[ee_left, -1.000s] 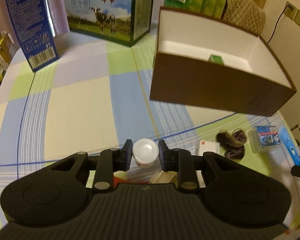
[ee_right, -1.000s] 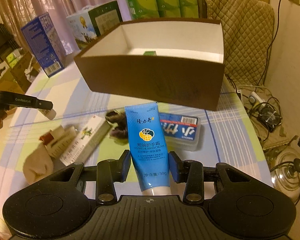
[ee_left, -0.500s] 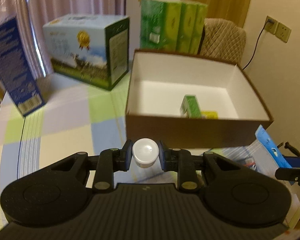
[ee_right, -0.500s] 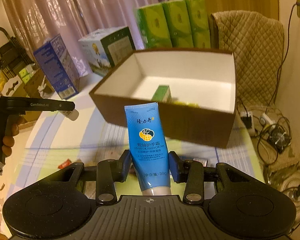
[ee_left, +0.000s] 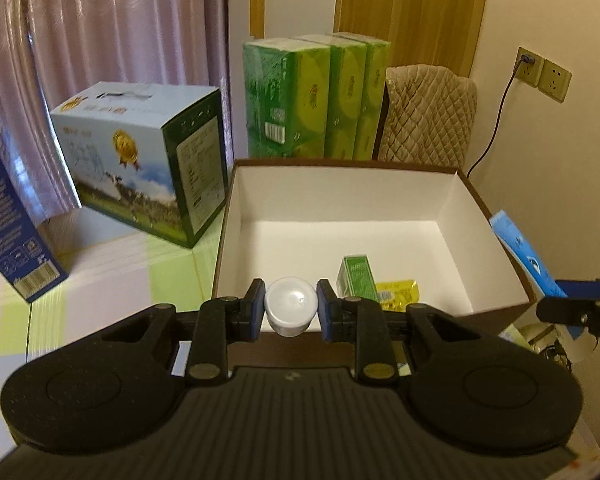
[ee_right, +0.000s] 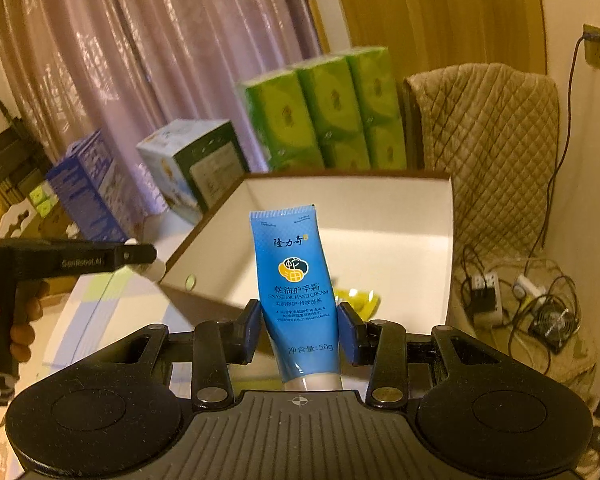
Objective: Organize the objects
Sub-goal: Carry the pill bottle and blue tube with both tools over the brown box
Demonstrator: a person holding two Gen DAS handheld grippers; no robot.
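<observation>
My left gripper point(ee_left: 291, 312) is shut on a small white jar point(ee_left: 290, 307), held just above the near rim of the brown box point(ee_left: 496, 220) with white walls inside. In that box lie a green carton point(ee_left: 358, 280) and a yellow packet point(ee_left: 398, 294). My right gripper point(ee_right: 300, 326) is shut on a blue hand-cream tube point(ee_right: 296, 292) that stands upright, raised in front of the box point(ee_right: 446, 216). In the right wrist view the left gripper point(ee_right: 140, 256) reaches in from the left, at the box's near left corner. The tube point(ee_left: 520, 252) shows at the right edge of the left wrist view.
Behind the box stand green tissue packs point(ee_left: 312, 100), a milk carton box point(ee_left: 144, 160) and a blue box point(ee_left: 8, 232) on the checked tablecloth point(ee_left: 112, 272). A quilted chair point(ee_right: 488, 148) and a floor with cables and a small fan point(ee_right: 552, 320) lie to the right.
Both grippers have risen and moved forward toward the box, each keeping its object. The table items seen earlier below have dropped out of view, and the box's inside now shows.
</observation>
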